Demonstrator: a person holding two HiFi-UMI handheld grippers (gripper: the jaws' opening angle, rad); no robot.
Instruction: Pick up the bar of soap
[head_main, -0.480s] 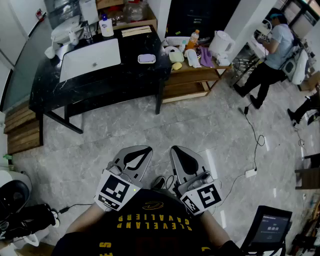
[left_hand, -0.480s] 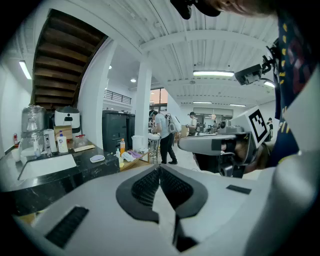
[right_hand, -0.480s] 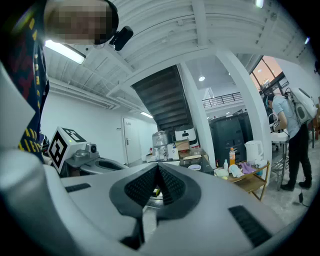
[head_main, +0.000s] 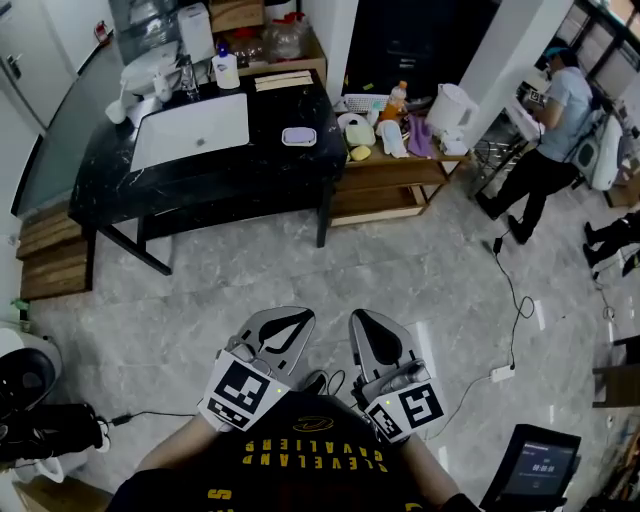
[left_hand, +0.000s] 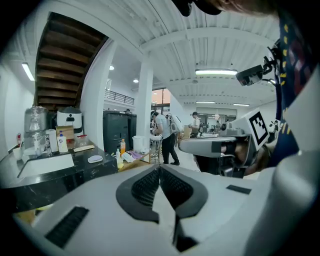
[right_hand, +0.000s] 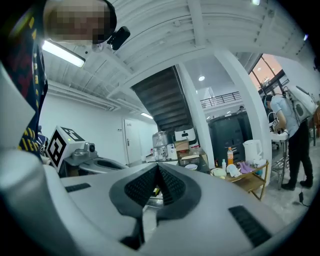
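Observation:
The bar of soap (head_main: 298, 136) is pale lavender and lies in a small dish on the black counter (head_main: 250, 165), right of the white sink (head_main: 190, 130). In the left gripper view the soap (left_hand: 94, 159) shows small and far off. Both grippers are held close to my body, a good way from the counter over the marble floor. My left gripper (head_main: 297, 317) (left_hand: 160, 170) is shut with nothing in it. My right gripper (head_main: 363, 319) (right_hand: 158, 170) is shut and empty too, side by side with the left.
A pump bottle (head_main: 227, 70) stands behind the sink. A low wooden shelf (head_main: 385, 190) right of the counter holds bottles, cloths and a white kettle (head_main: 450, 108). A person (head_main: 555, 120) stands at the far right. A cable and power strip (head_main: 497, 373) lie on the floor.
The counter and soap sit a little lower and to the right in the head view, and both grippers also show lower. They stay shut and together.

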